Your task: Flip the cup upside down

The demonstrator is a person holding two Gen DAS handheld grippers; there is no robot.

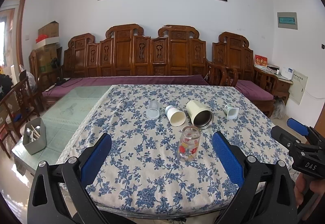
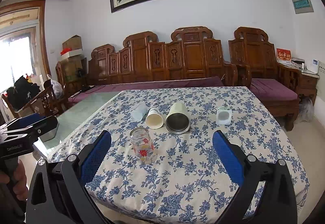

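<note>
A clear glass cup with red and yellow flower prints [image 1: 189, 143] [image 2: 143, 147] stands mouth down on the floral tablecloth [image 1: 146, 173] [image 2: 182, 179]. Behind it lie a cream metal tumbler [image 1: 199, 114] [image 2: 178, 119], a white paper cup [image 1: 175, 116] [image 2: 154, 119], a frosted plastic cup [image 1: 153, 109] [image 2: 139, 112] and a small white square cup [image 1: 231, 112] [image 2: 223, 116]. My left gripper [image 1: 162, 157] is open and empty, short of the glass. My right gripper [image 2: 162, 155] is open and empty, with the glass between its fingers' line and further off.
A grey metal holder with utensils [image 1: 35, 138] stands on the green glass tabletop [image 1: 67, 110] at the left. A carved wooden sofa [image 1: 142, 57] with purple cushions runs behind the table. The right gripper shows at the right edge of the left wrist view [image 1: 300, 142].
</note>
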